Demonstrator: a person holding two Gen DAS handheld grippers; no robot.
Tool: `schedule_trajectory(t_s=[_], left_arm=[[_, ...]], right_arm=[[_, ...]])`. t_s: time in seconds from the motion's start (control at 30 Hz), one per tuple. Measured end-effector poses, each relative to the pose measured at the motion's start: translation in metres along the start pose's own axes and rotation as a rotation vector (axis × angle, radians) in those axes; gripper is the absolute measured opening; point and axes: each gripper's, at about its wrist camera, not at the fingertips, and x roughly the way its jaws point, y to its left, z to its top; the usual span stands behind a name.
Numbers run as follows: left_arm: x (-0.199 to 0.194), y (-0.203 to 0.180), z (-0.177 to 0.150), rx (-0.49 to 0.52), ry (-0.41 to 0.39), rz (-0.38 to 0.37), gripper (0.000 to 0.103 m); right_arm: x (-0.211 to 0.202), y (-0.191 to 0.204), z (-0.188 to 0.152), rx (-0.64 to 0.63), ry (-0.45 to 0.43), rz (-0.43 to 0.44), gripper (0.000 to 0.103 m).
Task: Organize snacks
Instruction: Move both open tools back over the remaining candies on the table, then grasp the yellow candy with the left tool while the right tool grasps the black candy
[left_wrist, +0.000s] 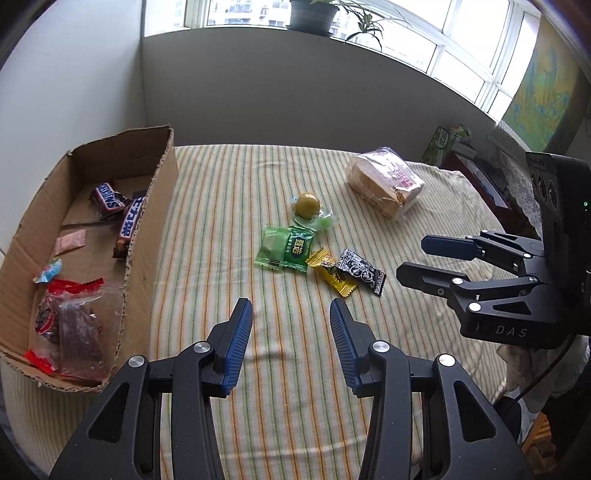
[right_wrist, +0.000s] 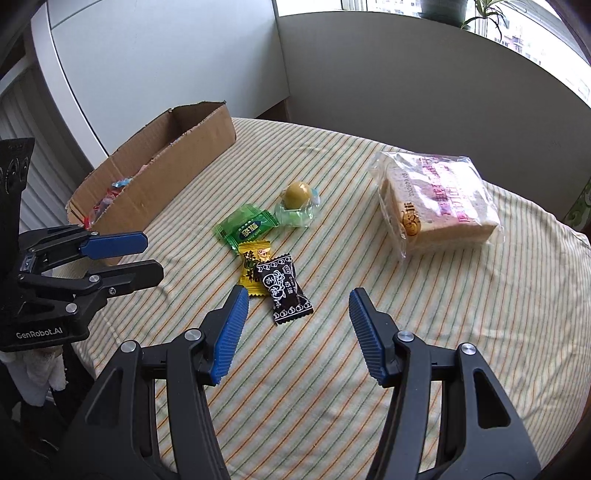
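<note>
Loose snacks lie mid-table on the striped cloth: a green packet (left_wrist: 284, 248) (right_wrist: 246, 226), a yellow candy (left_wrist: 332, 272) (right_wrist: 254, 266), a black candy (left_wrist: 362, 270) (right_wrist: 283, 288), a round yellow-green sweet in clear wrap (left_wrist: 307, 205) (right_wrist: 297, 195) and a bagged bread loaf (left_wrist: 386, 182) (right_wrist: 437, 201). My left gripper (left_wrist: 291, 310) (right_wrist: 153, 254) is open and empty, just short of the yellow candy. My right gripper (right_wrist: 297, 299) (left_wrist: 412, 260) is open and empty, just short of the black candy. A cardboard box (left_wrist: 147, 236) (right_wrist: 177, 173) on the left holds several snacks.
A wall and window sill with a potted plant (left_wrist: 312, 14) stand behind the table. A green carton (left_wrist: 441, 142) and clutter sit past the table's far right edge. Bare striped cloth (right_wrist: 369, 387) spreads in front of the candies.
</note>
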Motion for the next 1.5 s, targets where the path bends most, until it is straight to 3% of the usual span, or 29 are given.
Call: schedule_trajectory(t_s=[0.23, 0.4, 0.43, 0.5, 0.7, 1.2, 1.5], left_arm=[[0.018, -0.006, 0.003, 0.019, 0.025, -0.020, 0.041], [0.029, -0.005, 0.006, 0.021, 0.039, -0.028, 0.033], [0.030, -0.006, 0.007, 0.024, 0.042, -0.030, 0.032], [0.033, -0.008, 0.007, 0.028, 0.045, -0.036, 0.032], [0.044, -0.018, 0.011, 0.049, 0.066, -0.048, 0.031], [0.079, -0.039, 0.029, 0.075, 0.108, -0.008, 0.031], [0.087, -0.058, 0.025, 0.196, 0.071, 0.093, 0.030]], right_arm=[[0.022, 0.005, 0.002, -0.040, 0.030, 0.020, 0.053], [0.033, 0.008, 0.004, -0.064, 0.040, 0.025, 0.050], [0.036, 0.009, 0.005, -0.070, 0.042, 0.026, 0.048], [0.039, 0.009, 0.006, -0.076, 0.051, 0.035, 0.035], [0.045, 0.003, 0.004, -0.087, 0.063, 0.014, 0.029], [0.035, -0.034, -0.002, -0.043, 0.044, -0.015, 0.029], [0.030, -0.044, -0.008, -0.026, 0.035, -0.020, 0.029]])
